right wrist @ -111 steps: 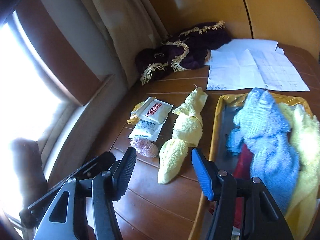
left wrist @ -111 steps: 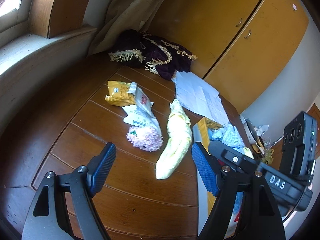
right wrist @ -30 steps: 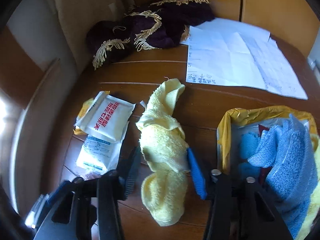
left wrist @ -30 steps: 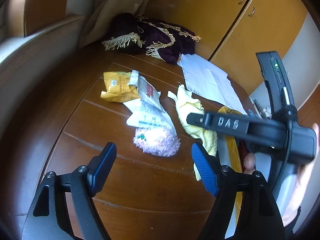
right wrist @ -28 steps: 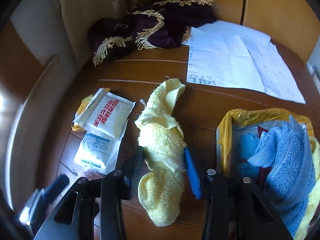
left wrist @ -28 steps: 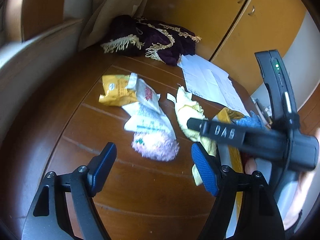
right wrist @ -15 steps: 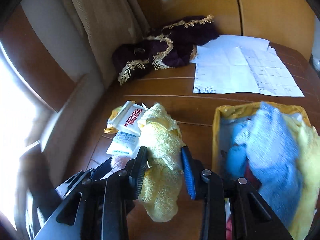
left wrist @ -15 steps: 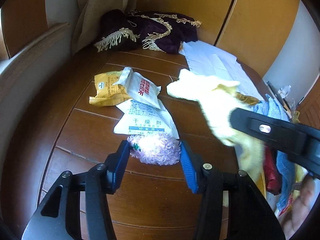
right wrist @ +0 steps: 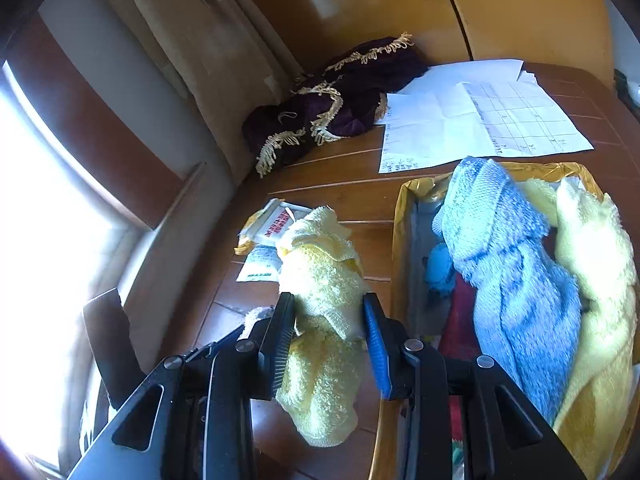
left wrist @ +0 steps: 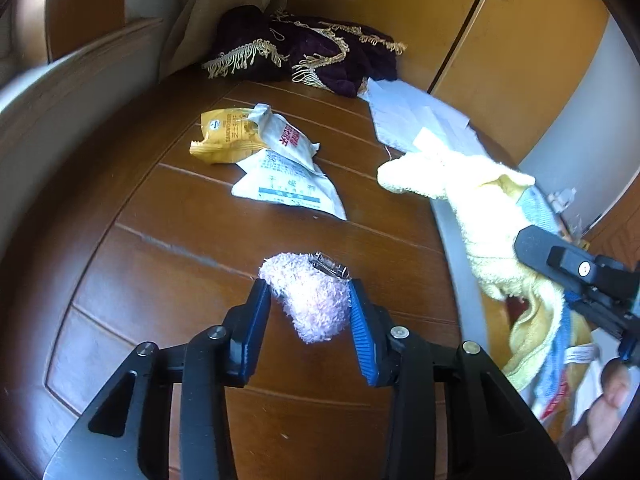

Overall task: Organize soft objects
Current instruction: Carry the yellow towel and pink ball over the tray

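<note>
Left wrist: wooden table (left wrist: 152, 240), cupboard doors (left wrist: 500, 32)

Light source: daylight from the window (right wrist: 48, 240), left of the right gripper's jaws.
Glare: window area blown out to white in the right wrist view; no detail readable there.
Table sheen: wooden table (left wrist: 160, 240) ahead of the left jaws carries soft bright streaks.
Shadows: soft, short; pink fluffy item (left wrist: 312, 304) between the left jaws is evenly lit.
Blur: yellow towel (left wrist: 480, 216) and the hand (left wrist: 600, 412) right of the left jaws are smeared.
Distortion: strong fisheye bending; dark vignette in all corners.
Focus: jaws and near surfaces sharp; far cupboard (left wrist: 520, 40) softer.
</note>
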Tool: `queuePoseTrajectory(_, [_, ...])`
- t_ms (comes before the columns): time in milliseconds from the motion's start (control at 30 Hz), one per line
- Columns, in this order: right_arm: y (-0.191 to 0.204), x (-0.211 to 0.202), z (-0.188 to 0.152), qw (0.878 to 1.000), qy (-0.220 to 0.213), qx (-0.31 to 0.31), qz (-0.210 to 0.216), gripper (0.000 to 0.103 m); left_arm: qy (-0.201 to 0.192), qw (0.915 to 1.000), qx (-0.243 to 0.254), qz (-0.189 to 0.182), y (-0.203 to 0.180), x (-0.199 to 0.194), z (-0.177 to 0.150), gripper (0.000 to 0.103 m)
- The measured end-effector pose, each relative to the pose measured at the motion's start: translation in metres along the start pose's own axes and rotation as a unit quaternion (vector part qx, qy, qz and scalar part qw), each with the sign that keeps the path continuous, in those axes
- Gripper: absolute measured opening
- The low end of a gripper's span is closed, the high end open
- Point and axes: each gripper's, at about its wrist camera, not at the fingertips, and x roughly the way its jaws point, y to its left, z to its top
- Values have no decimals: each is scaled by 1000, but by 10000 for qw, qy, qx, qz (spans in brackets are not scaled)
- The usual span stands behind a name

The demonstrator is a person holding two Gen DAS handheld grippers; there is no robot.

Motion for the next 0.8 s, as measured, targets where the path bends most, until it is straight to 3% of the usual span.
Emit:
queuePoseTrajectory(200, [-4,-27,-6,9990,-294,-71,331,35,-57,9975,-392,-588,-5,-25,-1,36])
queuePoseTrajectory(433, [-25,-73,-6,9954,-772,76,569,35,-137,9911,-321,-1281,-39,-57,6,36])
queuePoseTrajectory(600, [-45,-112,-2,9924,-1187,92,306,35,-254,9856,-71,-1673,-74,-70,18,36])
queuePoseTrajectory(800, [-75,-126,3,9895,-1423,246,-13,36,-125,9805,357,-1928,-115,-60,23,36])
